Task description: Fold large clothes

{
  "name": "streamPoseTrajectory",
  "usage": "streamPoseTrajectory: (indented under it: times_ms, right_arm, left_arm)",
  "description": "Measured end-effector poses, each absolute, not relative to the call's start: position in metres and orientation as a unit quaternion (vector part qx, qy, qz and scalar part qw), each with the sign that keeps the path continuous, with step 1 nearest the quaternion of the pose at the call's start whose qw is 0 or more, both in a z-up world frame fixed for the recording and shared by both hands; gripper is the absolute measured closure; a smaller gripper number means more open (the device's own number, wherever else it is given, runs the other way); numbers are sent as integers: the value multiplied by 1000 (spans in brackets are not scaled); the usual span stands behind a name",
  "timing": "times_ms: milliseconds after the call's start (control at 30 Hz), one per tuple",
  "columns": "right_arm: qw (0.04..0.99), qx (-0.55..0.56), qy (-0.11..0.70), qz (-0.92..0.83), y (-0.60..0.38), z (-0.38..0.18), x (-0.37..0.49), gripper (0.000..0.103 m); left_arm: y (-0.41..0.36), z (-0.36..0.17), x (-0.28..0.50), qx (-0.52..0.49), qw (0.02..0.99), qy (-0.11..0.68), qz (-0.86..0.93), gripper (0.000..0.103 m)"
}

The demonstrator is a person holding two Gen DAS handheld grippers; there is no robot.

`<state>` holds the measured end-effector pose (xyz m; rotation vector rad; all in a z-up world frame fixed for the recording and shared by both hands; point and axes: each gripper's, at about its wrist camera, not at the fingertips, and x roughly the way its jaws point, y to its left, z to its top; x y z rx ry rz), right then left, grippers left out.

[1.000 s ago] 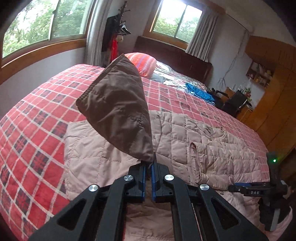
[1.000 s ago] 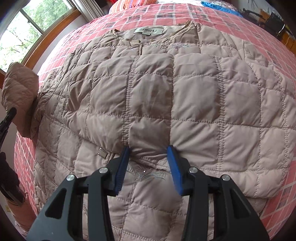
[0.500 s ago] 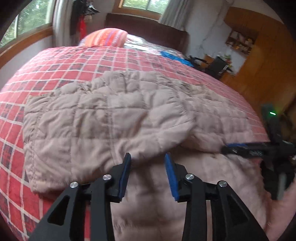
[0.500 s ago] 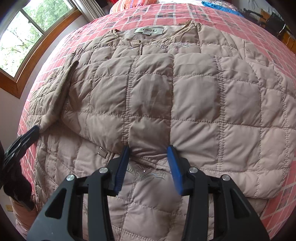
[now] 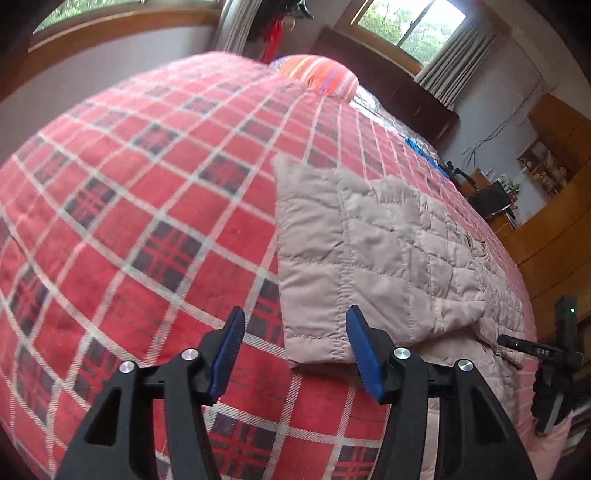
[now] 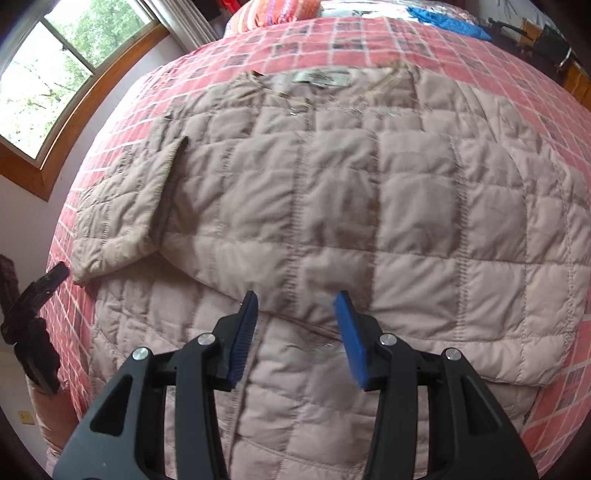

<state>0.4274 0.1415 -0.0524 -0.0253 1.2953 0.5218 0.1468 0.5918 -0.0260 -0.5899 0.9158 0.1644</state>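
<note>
Both grippers, left gripper (image 5: 293, 347) and right gripper (image 6: 295, 334), hung spread and empty over the jacket (image 6: 369, 221) on the bed (image 5: 129, 221), whose folded sleeve (image 6: 122, 218) looked likely to slip if bumped.

Bare bedspread (image 5: 140, 206) left of jacket (image 5: 369, 251)

a home bedroom: plaid bedspread (image 5: 147, 206), pillow (image 5: 321, 75), curtained window (image 5: 410, 27).
</note>
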Motion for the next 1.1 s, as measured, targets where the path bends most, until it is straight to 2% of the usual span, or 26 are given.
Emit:
streamPoseTrajectory:
  times_ms: [167,267,300,333,400,533,800,867,900,967,1100]
  right_arm:
    - [761,-27,597,251,167,-46,423,58]
    - [757,-24,597,264,178,-42,420,58]
    - [757,-22,596,268,180,-41,420,58]
    - [754,-16,597,275,185,-40,421,58]
    - [741,0,603,294,194,-40,424,58]
    - [722,35,614,317,211,-41,434,58]
    - [707,37,627,325,247,-49,446,59]
    - [706,37,629,324,249,-54,447,79]
    - [705,34,630,324,250,-57,448,80]
    - [704,35,631,323,247,-61,448,92]
    - [718,50,607,336,232,-46,445,94]
  left_arm:
    - [592,-45,163,-337,834,435,45,48]
    - [587,-47,167,-336,833,436,56,66]
    - [586,-46,166,-335,834,434,61,79]
    - [585,-45,165,-336,835,431,62,88]
    - [585,-43,163,-334,837,430,62,93]
    - [587,-40,160,-323,841,430,65,95]
    - [583,-40,164,-307,844,435,68,95]
    - [581,-39,163,-307,844,435,69,95]
    - [580,-38,163,-305,845,434,69,95]
    - [578,-34,163,-302,846,433,68,95]
    - [565,-16,163,-290,858,420,58,95]
